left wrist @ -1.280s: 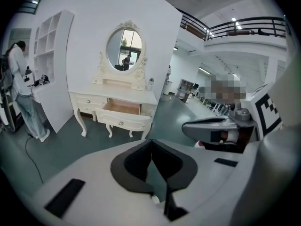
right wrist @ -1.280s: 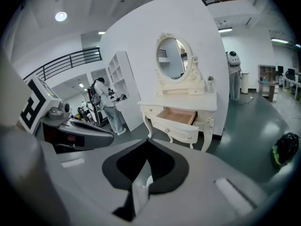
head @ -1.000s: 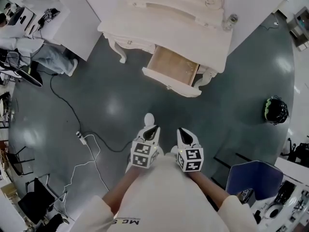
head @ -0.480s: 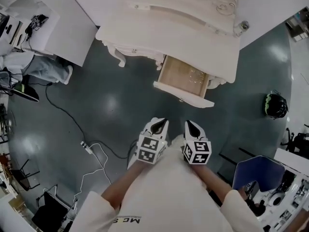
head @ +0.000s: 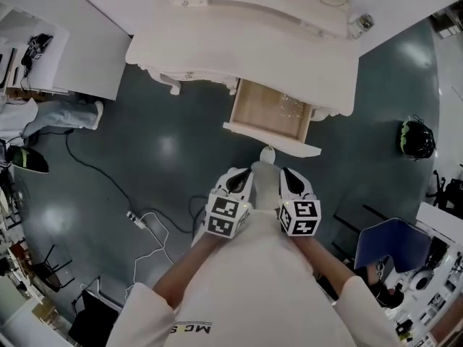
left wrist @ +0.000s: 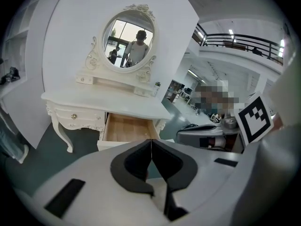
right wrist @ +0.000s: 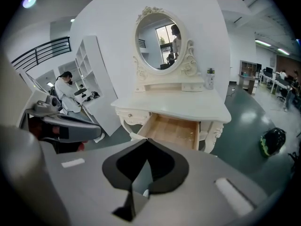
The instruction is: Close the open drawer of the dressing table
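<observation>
Left hand-held gripper (head: 236, 178) and right hand-held gripper (head: 289, 181): you hold the 2 side by side at waist height, both aimed at 12 o'clock toward the dressing table (head: 246, 35). Each gripper view shows its jaws pressed together with nothing between them. That fits the job, since a push on a panel needs no grip, and blunt closed tips should give a firm contact face.

Drawer (head: 272, 111): pulled out from the right half of the dressing table, its bare wooden floor exposed and apparently empty. Its white front panel (head: 272, 137) faces you at 12 o'clock, near the grippers but not touched by either. The closing push has not begun. You are lined up squarely with the panel, so an even shove from both tips, judged from here, would keep the drawer from skewing on its runners.

Surroundings: the oval mirror (left wrist: 130, 39) stands at the back of the table, with a small bottle (head: 364, 22) near its right rear corner. The floor (head: 347, 172) is dark grey-green and glossy, catching the ceiling lights. A cable (head: 108, 179) trails across it at 9 o'clock, and a dark helmet-like object (head: 416, 139) lies at 2 o'clock. A white counter (head: 58, 56) with loose gear sits at 10 o'clock, and a blue chair (head: 391, 246) at 4 o'clock.
</observation>
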